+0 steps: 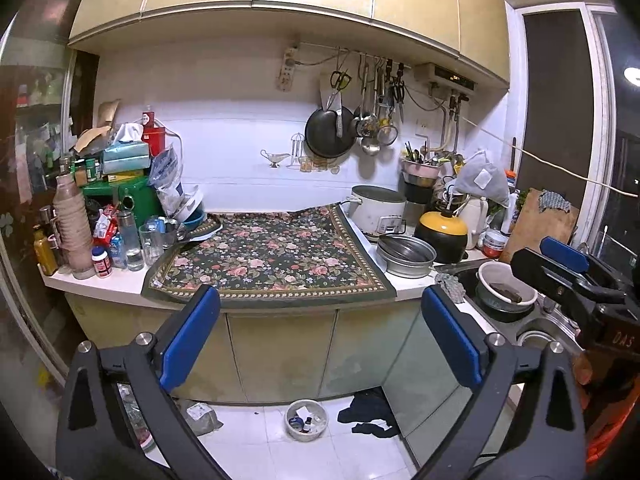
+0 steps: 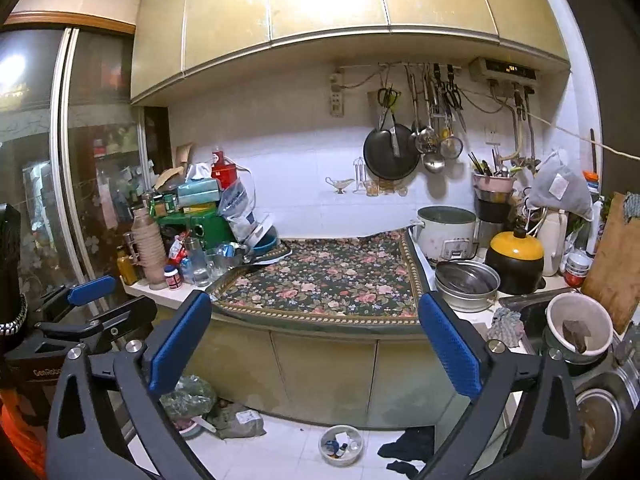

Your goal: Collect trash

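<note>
My left gripper (image 1: 320, 304) is open and empty, held in the air in front of the kitchen counter. My right gripper (image 2: 316, 312) is open and empty too, beside it; it shows at the right edge of the left wrist view (image 1: 564, 256). On the floor below the cabinets stand a small white bin (image 1: 306, 420) with bottles and scraps in it, a dark cloth (image 1: 370, 414) and a grey packet (image 1: 202, 416). The bin also shows in the right wrist view (image 2: 341, 445), with the grey packet (image 2: 240, 422) and a green plastic bag (image 2: 188, 398).
A floral cloth (image 1: 272, 256) covers the counter's middle. Bottles, jars and boxes (image 1: 108, 216) crowd its left end. A rice cooker (image 1: 378, 210), steel pans (image 1: 406, 254) and a yellow-lidded pot (image 1: 442, 236) stand right, by the sink (image 1: 532, 328) with a white bowl (image 1: 506, 286).
</note>
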`<action>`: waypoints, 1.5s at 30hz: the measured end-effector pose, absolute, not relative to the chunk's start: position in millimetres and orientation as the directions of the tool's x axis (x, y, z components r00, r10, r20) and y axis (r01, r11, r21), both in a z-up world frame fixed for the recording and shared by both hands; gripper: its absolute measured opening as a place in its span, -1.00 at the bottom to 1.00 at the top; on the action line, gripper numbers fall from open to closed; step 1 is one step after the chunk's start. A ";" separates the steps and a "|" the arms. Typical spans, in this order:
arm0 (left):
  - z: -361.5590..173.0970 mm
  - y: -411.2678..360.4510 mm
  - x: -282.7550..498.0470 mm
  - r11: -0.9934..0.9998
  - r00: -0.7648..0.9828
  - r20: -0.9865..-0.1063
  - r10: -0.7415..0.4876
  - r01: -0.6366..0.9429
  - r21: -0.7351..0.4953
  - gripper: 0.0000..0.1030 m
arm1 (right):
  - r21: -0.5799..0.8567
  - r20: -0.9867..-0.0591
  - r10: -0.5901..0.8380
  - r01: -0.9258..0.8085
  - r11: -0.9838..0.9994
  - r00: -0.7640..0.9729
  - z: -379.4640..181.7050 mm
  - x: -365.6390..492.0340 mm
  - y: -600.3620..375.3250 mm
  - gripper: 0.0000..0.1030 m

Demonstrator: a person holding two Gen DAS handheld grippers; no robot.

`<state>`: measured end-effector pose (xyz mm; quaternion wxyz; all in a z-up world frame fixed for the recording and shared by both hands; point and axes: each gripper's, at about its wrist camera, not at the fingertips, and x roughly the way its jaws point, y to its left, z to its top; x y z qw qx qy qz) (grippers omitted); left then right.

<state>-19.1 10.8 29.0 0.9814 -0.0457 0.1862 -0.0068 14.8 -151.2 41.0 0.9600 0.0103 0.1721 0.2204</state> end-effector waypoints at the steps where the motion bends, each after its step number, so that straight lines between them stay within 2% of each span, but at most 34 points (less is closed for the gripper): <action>1: 28.6 10.3 -20.9 0.996 0.930 -0.365 -0.030 -0.004 -0.093 0.97 | 0.092 -0.328 0.426 -0.420 0.903 0.843 41.3 11.5 -150.1 1.00; 14: 26.6 -0.2 -38.7 0.996 0.930 -0.367 -0.034 0.002 -0.089 0.97 | 0.096 -0.356 0.420 -0.414 0.905 0.835 40.5 -2.0 -161.5 1.00; 45: 26.0 -2.9 -24.9 0.994 0.928 -0.365 -0.075 0.041 -0.100 0.98 | 0.116 -0.383 0.399 -0.386 0.915 0.833 39.9 -2.9 -160.9 1.00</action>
